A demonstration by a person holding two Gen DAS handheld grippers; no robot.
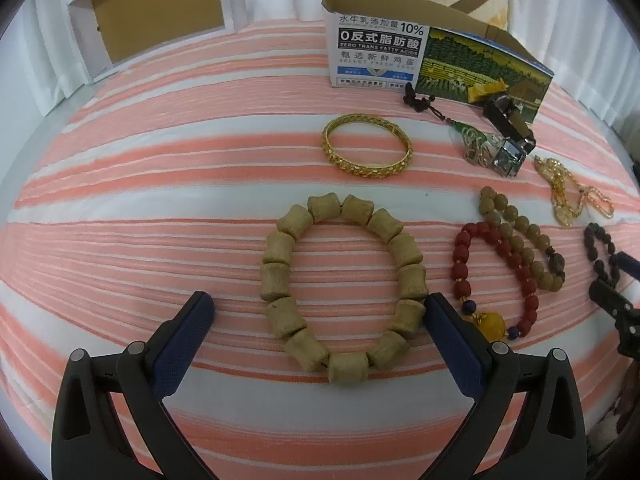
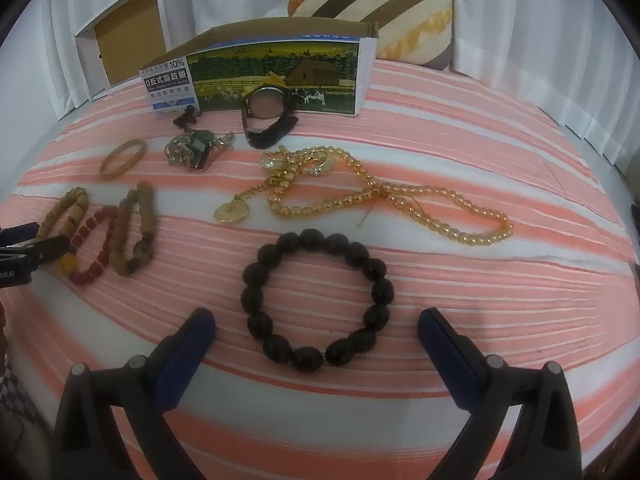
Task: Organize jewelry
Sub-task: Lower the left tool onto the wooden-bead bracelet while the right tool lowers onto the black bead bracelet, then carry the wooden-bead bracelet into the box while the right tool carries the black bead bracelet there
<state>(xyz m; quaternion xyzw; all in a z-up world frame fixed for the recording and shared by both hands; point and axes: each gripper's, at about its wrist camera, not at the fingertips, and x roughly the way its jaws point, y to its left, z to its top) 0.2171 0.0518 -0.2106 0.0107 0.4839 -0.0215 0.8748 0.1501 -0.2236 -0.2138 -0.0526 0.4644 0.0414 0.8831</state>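
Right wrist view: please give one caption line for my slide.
Open right gripper faces a black bead bracelet on striped cloth.

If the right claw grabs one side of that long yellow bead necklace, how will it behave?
The necklace will probably go limp: it lies in loose, crossing loops. Its far end is tangled with a gold pendant chain, which may drag along. The smooth, glossy beads might slip in the open right claw.

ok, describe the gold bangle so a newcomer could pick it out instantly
Start at the printed carton standing at the back of the striped cloth. The gold bangle lies flat just in front of it, beyond the tan wooden bead bracelet. It is the only rigid, solid metal ring; everything near it is strung beads or chain.
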